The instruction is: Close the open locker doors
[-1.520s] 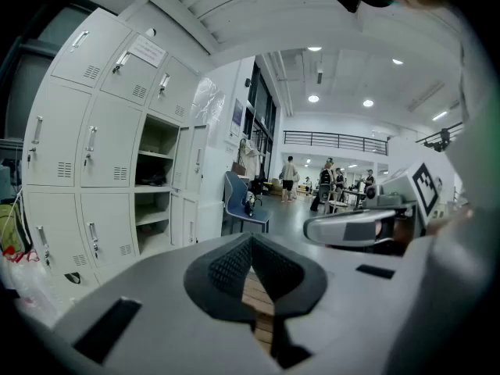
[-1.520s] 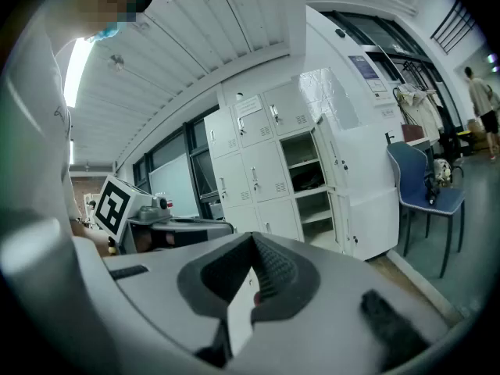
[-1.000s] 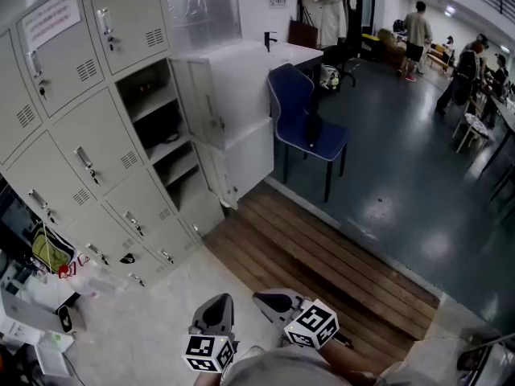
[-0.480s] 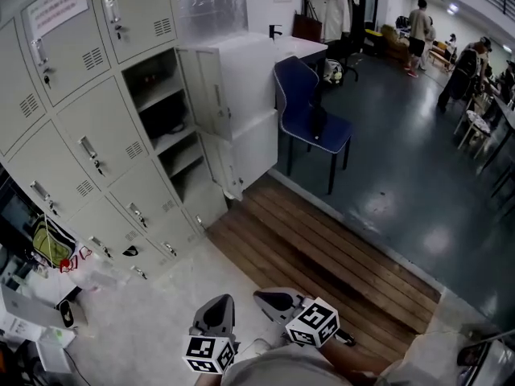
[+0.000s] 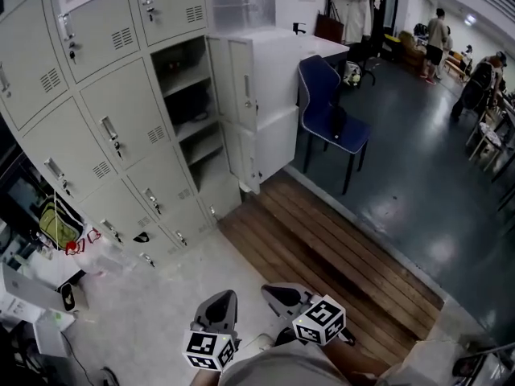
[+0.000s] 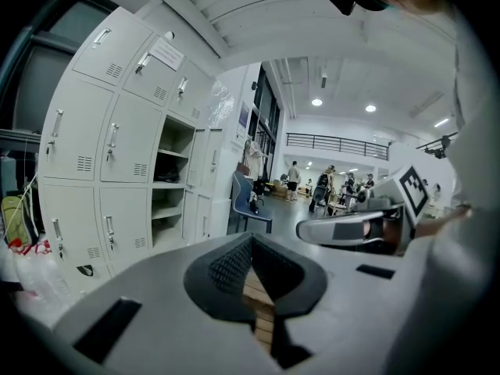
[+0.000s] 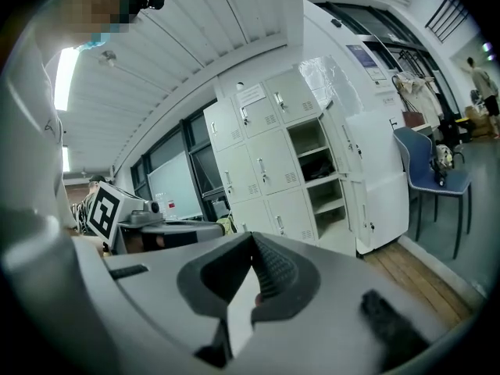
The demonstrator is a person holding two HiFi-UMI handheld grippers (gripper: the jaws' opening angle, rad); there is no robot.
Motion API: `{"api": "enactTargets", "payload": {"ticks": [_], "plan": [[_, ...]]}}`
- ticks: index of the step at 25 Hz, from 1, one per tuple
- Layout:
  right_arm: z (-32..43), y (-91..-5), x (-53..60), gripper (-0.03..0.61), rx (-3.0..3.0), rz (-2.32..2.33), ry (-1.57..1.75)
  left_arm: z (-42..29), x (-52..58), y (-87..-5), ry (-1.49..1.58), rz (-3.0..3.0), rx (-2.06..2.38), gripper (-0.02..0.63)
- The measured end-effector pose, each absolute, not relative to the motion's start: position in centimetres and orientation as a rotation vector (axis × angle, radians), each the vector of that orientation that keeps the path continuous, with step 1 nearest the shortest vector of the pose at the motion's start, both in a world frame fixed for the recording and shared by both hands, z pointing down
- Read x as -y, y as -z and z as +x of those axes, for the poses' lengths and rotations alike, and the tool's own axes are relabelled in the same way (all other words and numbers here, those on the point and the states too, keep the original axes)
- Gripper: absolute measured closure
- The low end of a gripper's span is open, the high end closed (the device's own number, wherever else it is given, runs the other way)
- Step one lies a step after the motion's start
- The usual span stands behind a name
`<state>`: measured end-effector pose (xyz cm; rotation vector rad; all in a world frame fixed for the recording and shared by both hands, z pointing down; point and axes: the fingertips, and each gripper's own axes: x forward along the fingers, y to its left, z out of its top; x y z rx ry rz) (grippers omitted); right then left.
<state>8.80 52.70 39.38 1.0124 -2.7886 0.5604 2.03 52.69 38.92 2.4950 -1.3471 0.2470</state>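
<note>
1. The locker bank fills more of the head view and sits nearer its middle than 1 second ago. By that, the person has turned and stepped toward it.
2. 2 doors hang open at its right end, as before. The upper door and the lower door are swung out from the open compartments, near the blue chair.
3. The left gripper and right gripper stay low against the person's body, well apart from both doors. Each has its jaws together with nothing between them.
4. This looks like the approach only: no door is touched yet, and closing still needs a reach to a door's free edge.
</note>
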Motion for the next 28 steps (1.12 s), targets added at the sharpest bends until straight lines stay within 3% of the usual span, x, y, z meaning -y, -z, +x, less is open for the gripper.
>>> {"api": "enactTargets", "payload": {"ticks": [16, 28], "plan": [[7.1, -40.7, -46.7, 0.551, 2.800, 0.982, -0.588, -0.8, -47.5, -40.3, -0.229, 2.432, 1.400, 0.600], [6.3, -41.7, -32.5, 0.551, 2.799, 0.951, -0.587, -1.0, -33.7, -41.6, -0.231, 2.427, 1.401, 0.600]]}}
